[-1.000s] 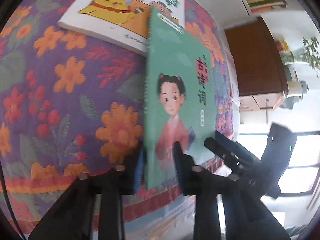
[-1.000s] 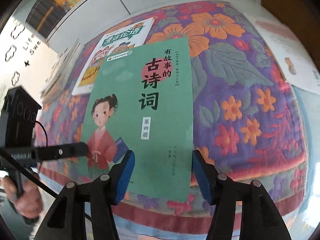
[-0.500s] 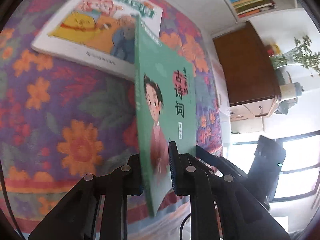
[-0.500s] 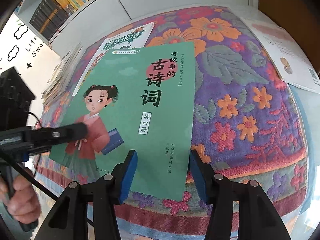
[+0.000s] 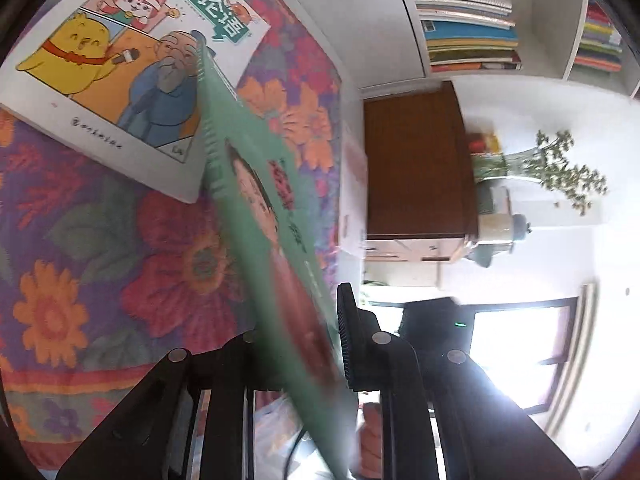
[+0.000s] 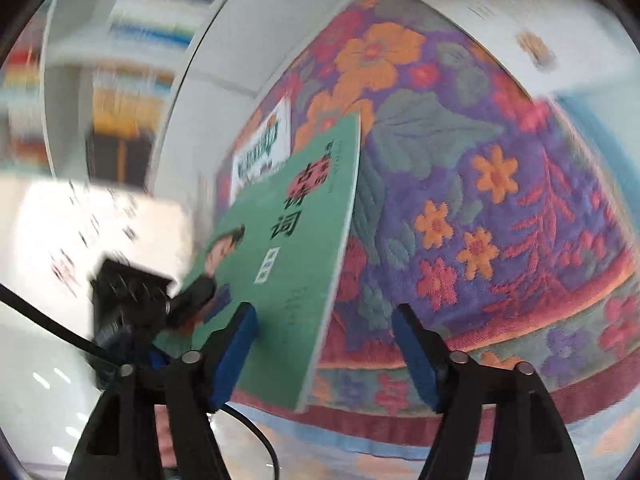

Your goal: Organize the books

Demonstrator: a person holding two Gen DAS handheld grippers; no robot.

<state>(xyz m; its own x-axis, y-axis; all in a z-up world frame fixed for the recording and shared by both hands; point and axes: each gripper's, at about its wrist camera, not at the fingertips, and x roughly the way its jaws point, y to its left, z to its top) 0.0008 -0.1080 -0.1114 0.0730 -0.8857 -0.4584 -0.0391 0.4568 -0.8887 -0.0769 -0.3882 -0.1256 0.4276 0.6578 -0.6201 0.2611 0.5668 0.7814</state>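
Observation:
My left gripper (image 5: 304,344) is shut on the lower corner of a thin green book (image 5: 248,184) with a girl on its cover. The book is tilted up on edge above the floral cloth (image 5: 80,280). In the right wrist view the same green book (image 6: 288,240) stands slanted, with the left gripper's finger (image 6: 188,300) on its cover. My right gripper (image 6: 324,344) is opening. The book's near corner lies between its blue pads (image 6: 412,344), which do not press on it. A white cartoon book (image 5: 120,60) lies flat on the cloth behind, also visible as the white cartoon book (image 6: 264,148).
Shelves of stacked books (image 5: 464,12) line the white wall behind the table. A brown cabinet (image 5: 412,168) and a vase with green sprigs (image 5: 552,168) stand at the right. A white sheet (image 6: 532,48) lies at the cloth's far right. The table's front edge (image 6: 440,416) is close.
The left gripper has lifted and tipped the green book from nearly flat to standing on edge. The right gripper's jaws have spread wide and its view has rolled and swung.

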